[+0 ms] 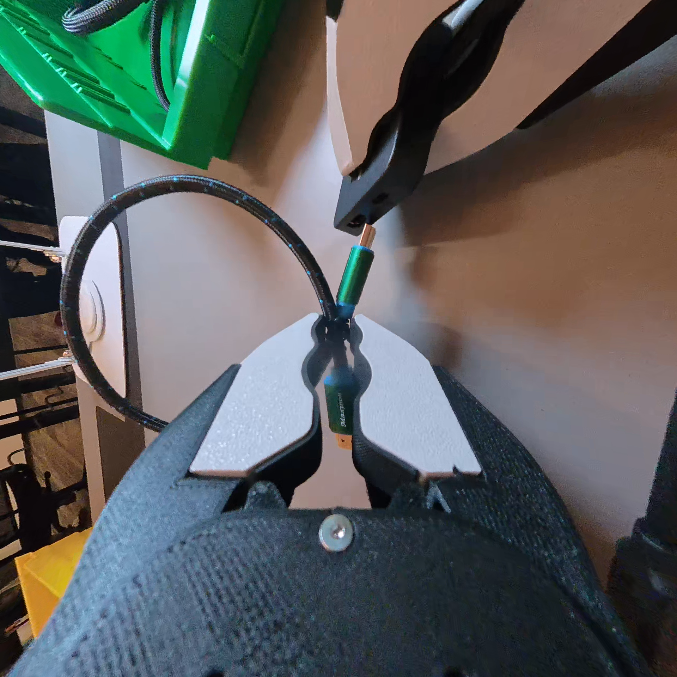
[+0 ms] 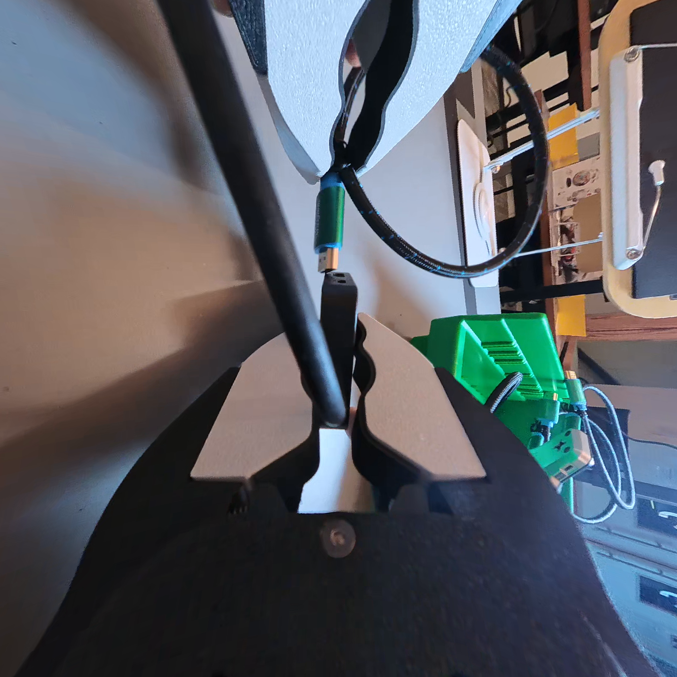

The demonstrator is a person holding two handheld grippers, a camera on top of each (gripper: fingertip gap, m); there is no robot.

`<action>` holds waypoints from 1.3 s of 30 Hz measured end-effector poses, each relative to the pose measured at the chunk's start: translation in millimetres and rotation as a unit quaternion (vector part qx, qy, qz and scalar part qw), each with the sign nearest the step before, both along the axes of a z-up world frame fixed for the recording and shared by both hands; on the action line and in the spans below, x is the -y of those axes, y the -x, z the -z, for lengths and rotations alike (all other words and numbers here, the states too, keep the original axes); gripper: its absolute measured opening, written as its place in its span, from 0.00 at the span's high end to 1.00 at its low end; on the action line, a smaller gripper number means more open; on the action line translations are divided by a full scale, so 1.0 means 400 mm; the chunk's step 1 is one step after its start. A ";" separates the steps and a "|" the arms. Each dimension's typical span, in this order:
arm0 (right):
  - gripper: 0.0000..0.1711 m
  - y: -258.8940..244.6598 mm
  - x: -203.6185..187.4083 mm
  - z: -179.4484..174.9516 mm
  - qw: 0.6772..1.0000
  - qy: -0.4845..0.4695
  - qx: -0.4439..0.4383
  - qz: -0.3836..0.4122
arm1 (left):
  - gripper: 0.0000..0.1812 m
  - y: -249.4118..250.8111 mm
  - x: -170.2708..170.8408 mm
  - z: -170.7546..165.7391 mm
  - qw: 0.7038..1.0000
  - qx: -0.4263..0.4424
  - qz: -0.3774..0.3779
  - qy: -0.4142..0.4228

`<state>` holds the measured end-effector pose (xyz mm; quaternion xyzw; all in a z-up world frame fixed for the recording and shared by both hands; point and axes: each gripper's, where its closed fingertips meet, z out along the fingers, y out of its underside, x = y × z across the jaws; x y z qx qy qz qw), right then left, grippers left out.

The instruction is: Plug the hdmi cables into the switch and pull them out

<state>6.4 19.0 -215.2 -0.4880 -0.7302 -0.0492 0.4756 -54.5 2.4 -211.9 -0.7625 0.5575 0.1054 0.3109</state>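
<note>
**Inspector A:** Position of the HDMI plug [image 1: 357,273]?

**Inspector B:** Held in the air above the table [image 1: 513,293], long axis in line with the left gripper [image 1: 335,322]. Its gold tip points at the end port of the black switch [image 1: 370,198] and sits just short of it, not inserted. In the right wrist view the same plug [image 2: 328,223] points down at the switch [image 2: 339,307], tip slightly off to one side of the opening.

**Inspector A:** Fingers?

**Inspector B:** Left fingers [image 1: 263,395] are clenched on the braided cable [image 1: 88,256] just behind the plug collar. The cable loops out toward the table's far edge and back; its second green plug [image 1: 339,406] hangs between the fingers. The right gripper [image 2: 348,351] is clamped on the switch body.

**Inspector A:** Obstructions?

**Inspector B:** A thick black lead [image 2: 256,219] crosses the right view and covers the left finger's tip. The port interior is too dark to read. The switch's rear end is hidden inside the fingers. The green bin [image 1: 128,73] near the table edge is cut off by the frame, holding a cable only partly seen.
</note>
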 end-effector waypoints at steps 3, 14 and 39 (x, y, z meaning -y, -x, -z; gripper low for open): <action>0.91 0.001 0.010 0.008 1.000 0.023 0.001 0.000 | 0.93 0.006 -0.005 -0.002 1.000 -0.019 -0.002 -0.012; 0.91 0.007 0.034 0.005 0.990 0.132 -0.048 0.001 | 0.93 0.018 -0.013 -0.011 0.996 -0.070 0.004 -0.047; 0.92 0.018 0.083 -0.003 0.980 0.195 -0.045 -0.001 | 0.93 0.017 0.017 -0.010 0.995 -0.088 0.035 -0.034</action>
